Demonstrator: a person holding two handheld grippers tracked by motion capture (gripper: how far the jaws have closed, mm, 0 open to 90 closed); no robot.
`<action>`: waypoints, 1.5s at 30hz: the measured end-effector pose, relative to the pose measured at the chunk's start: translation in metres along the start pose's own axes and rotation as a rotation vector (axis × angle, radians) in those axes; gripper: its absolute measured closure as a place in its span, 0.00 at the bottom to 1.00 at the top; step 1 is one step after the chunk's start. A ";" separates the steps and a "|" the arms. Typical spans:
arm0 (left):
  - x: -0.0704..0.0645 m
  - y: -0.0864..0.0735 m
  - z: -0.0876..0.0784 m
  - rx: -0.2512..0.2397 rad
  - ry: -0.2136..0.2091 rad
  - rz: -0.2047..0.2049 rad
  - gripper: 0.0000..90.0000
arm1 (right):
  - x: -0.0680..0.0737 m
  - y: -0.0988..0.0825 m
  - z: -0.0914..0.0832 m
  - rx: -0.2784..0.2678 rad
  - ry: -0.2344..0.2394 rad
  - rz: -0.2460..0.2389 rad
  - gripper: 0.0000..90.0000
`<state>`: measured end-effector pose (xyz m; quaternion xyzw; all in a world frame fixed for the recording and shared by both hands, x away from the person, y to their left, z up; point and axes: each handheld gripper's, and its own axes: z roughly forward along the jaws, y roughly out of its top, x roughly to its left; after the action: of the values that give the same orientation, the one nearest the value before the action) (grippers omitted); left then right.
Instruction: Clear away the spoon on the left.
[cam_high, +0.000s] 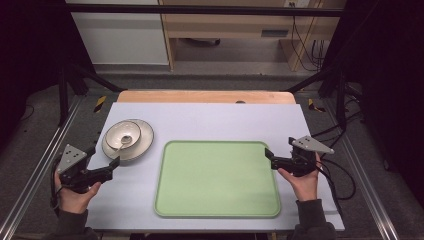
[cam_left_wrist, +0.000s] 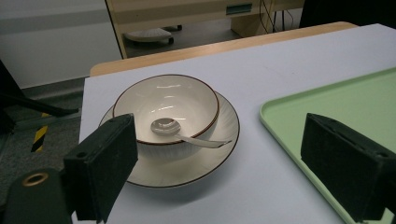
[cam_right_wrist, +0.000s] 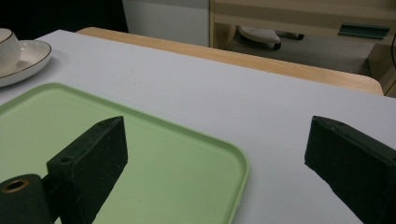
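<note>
**Both claws spread, bowl set at the left, tray bare in the middle**

Black jaws of the left claw (cam_left_wrist: 224, 163) rise widely apart at the bottom of the left gripper view, nothing between them. Just beyond them on the pale lavender-grey surface (cam_left_wrist: 289, 65) stands a white ceramic bowl with a thin brown rim (cam_left_wrist: 166, 107), set upright inside a wider white ribbed plate with a brown edge (cam_left_wrist: 224, 140). A white ceramic spoon (cam_left_wrist: 182, 131) lies in the bowl, its scoop at the bottom and its handle resting out over the bowl's near rim above the plate. The claw's left jaw sits in front of the plate's near-left edge; I cannot tell whether it touches.

From the high view, the left claw (cam_high: 114, 165) is held in a person's hand just beside the plate (cam_high: 142, 145), pointing toward it. A flat light-green rectangular plastic tray with rounded corners (cam_high: 217, 177) lies at the middle of the surface, right of the plate and apart from it.

The right claw (cam_high: 270, 156), in the other hand, hovers at the tray's far-right corner. In the right gripper view its jaws (cam_right_wrist: 217, 172) stand wide apart, one over the tray (cam_right_wrist: 154, 158), the other over bare surface.
</note>
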<state>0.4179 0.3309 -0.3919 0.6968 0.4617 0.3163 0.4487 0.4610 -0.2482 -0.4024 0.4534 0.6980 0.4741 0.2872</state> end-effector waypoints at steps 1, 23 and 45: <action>0.000 -0.001 0.001 0.002 0.001 0.004 0.13 | 0.000 0.000 0.000 0.001 -0.001 0.000 0.07; 0.004 -0.014 0.026 0.097 0.016 0.049 0.23 | 0.001 -0.001 0.004 0.011 0.000 -0.010 0.07; 0.003 -0.013 0.041 0.097 0.053 0.068 0.64 | 0.003 -0.003 0.008 0.037 0.004 -0.018 0.07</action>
<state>0.4500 0.3225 -0.4201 0.7245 0.4640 0.3269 0.3910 0.4655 -0.2425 -0.4085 0.4513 0.7113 0.4593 0.2816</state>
